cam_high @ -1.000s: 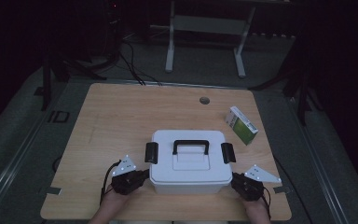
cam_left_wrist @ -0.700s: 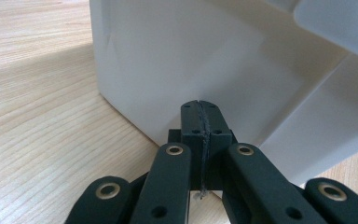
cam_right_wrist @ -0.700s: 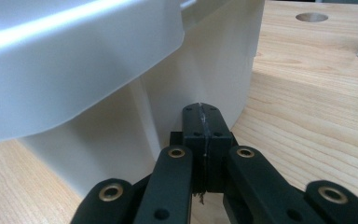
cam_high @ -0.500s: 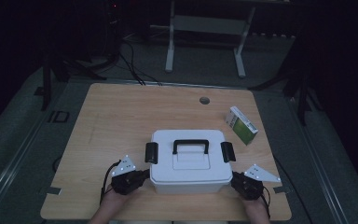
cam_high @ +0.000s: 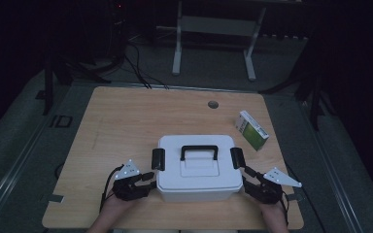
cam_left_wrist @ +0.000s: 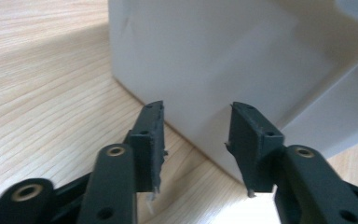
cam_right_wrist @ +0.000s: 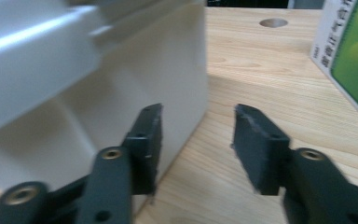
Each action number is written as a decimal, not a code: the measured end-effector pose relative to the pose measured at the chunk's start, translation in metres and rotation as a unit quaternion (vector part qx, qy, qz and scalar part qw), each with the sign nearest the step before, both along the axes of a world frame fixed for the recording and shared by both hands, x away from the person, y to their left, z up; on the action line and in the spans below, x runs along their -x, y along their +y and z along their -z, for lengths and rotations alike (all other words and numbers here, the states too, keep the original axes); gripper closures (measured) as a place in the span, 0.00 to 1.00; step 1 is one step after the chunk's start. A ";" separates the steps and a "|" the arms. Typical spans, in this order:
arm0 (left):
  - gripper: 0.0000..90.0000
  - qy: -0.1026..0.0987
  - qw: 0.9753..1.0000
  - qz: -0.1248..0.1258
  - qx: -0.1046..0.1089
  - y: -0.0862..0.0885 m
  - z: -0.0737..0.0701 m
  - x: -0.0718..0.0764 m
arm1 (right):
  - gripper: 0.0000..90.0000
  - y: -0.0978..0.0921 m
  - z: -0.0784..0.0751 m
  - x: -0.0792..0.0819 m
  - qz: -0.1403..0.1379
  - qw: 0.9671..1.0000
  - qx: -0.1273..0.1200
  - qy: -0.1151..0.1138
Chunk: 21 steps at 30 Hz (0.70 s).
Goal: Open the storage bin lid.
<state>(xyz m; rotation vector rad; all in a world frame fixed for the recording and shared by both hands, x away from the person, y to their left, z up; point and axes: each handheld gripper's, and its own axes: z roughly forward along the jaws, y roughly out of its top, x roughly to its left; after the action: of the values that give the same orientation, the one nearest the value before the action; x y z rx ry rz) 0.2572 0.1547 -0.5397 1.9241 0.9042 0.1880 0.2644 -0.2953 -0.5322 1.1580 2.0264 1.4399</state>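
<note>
White box (cam_high: 196, 170) near tabletop (cam_high: 126, 121) front edge, long axis along it; left gripper (cam_high: 143, 180) and right gripper (cam_high: 249, 180) flank it, fingers released; far half bare.

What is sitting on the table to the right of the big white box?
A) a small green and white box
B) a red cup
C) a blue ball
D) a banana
A: in the high view a small green and white box lies on the wooden table to the right of and beyond the big white box, apart from it.
</note>
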 end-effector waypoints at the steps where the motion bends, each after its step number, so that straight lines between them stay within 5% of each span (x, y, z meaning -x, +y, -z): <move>1: 0.61 -0.001 1.000 -0.002 -0.003 0.000 0.000 0.000 | 0.53 0.000 0.000 0.000 0.000 1.000 0.000 0.000; 9: 0.57 0.004 1.000 -0.001 0.010 0.005 -0.003 -0.001 | 0.27 -0.012 0.001 -0.018 0.011 1.000 0.014 0.011; 21: 0.57 -0.002 1.000 -0.018 -0.001 0.023 -0.017 -0.005 | 0.24 -0.008 0.010 -0.023 -0.005 0.999 0.022 0.026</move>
<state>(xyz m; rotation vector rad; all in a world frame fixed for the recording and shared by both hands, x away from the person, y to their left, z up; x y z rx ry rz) 0.2624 0.1773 -0.5224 1.9100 0.9368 0.2131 0.2873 -0.3037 -0.5424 1.1798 2.0915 1.3767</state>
